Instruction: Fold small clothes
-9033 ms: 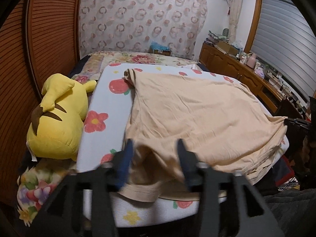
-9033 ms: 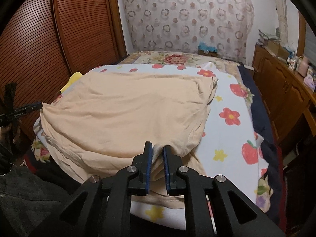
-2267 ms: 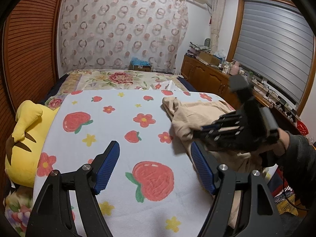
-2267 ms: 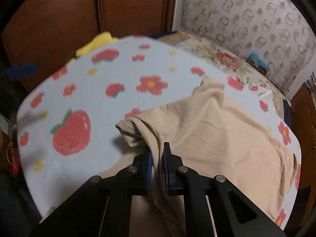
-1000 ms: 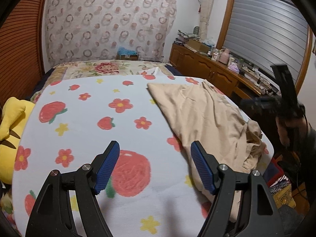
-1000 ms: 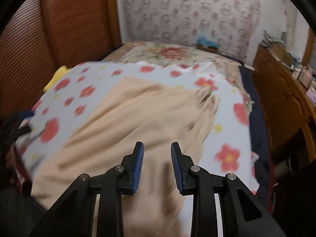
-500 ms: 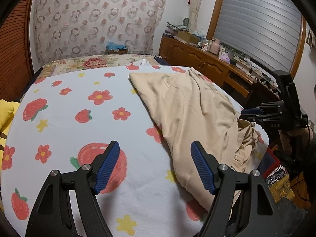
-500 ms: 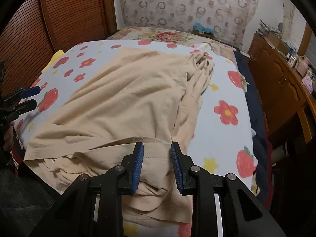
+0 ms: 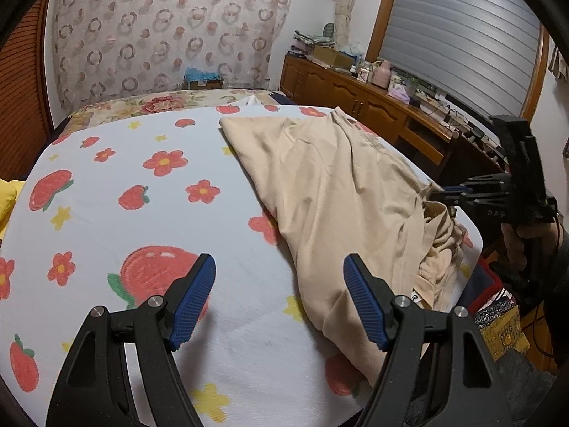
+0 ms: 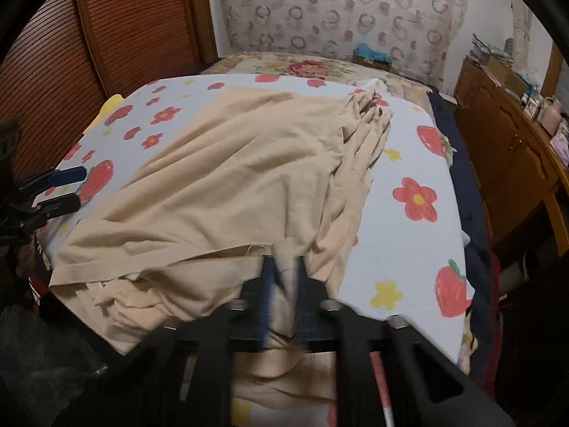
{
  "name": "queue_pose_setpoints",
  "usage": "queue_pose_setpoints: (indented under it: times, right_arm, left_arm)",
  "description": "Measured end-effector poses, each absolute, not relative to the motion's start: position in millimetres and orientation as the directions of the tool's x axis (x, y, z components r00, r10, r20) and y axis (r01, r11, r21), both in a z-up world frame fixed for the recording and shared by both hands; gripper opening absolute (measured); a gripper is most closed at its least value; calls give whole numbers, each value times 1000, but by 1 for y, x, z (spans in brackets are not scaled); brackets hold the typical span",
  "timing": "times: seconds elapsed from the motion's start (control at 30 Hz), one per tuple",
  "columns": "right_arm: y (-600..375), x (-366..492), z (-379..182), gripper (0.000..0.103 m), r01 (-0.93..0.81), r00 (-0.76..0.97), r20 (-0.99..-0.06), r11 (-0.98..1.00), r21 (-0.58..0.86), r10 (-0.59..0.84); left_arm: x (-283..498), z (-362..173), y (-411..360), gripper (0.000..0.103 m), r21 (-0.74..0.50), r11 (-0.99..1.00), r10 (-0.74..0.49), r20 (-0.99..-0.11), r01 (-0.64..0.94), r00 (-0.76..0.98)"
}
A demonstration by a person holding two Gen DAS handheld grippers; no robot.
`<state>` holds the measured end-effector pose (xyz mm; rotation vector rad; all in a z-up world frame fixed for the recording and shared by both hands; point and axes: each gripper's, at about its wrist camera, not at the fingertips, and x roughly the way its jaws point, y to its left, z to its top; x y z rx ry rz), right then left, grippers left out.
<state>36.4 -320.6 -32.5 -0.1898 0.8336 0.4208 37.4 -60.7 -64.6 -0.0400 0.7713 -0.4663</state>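
A beige garment [image 9: 338, 185] lies folded over on the right half of the bed, its bunched edge hanging off the near right corner; it also shows in the right wrist view [image 10: 249, 178]. My left gripper [image 9: 279, 295] is open and empty, above the flowered sheet [image 9: 142, 220] left of the garment. My right gripper [image 10: 282, 281] is blurred, its jaws closing around a fold of the garment's near edge; in the left wrist view it [image 9: 448, 194] sits at that bunched edge.
A yellow plush toy [image 9: 7, 195] lies at the bed's left edge. A wooden sideboard [image 9: 373, 106] with clutter runs along the right wall. A slatted wooden wardrobe [image 10: 106, 35] stands left of the bed. The left gripper [image 10: 53, 192] shows at the bed's left edge.
My right gripper has moved forward onto the garment's near edge and its jaws have narrowed around a fold. My left gripper has stayed open and drifted slightly right.
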Motion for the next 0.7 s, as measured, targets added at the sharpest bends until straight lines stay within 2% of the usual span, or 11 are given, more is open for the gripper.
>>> queue_pose_setpoints:
  times: [0.23, 0.53, 0.7]
  right_arm:
    - [-342, -1, -15, 5, -450, 651, -677, 893, 19, 343]
    - [-389, -45, -17, 4, -409, 655, -703, 912, -22, 277]
    - [-408, -58, -11, 4, -403, 661, -690, 915, 3, 294]
  left_arm:
    - [36, -62, -63, 75, -200, 895, -423, -663, 398, 617]
    - [34, -61, -69, 75, -195, 891, -427, -664, 410, 613]
    - [35, -61, -73, 75, -196, 890, -429, -668, 413, 608]
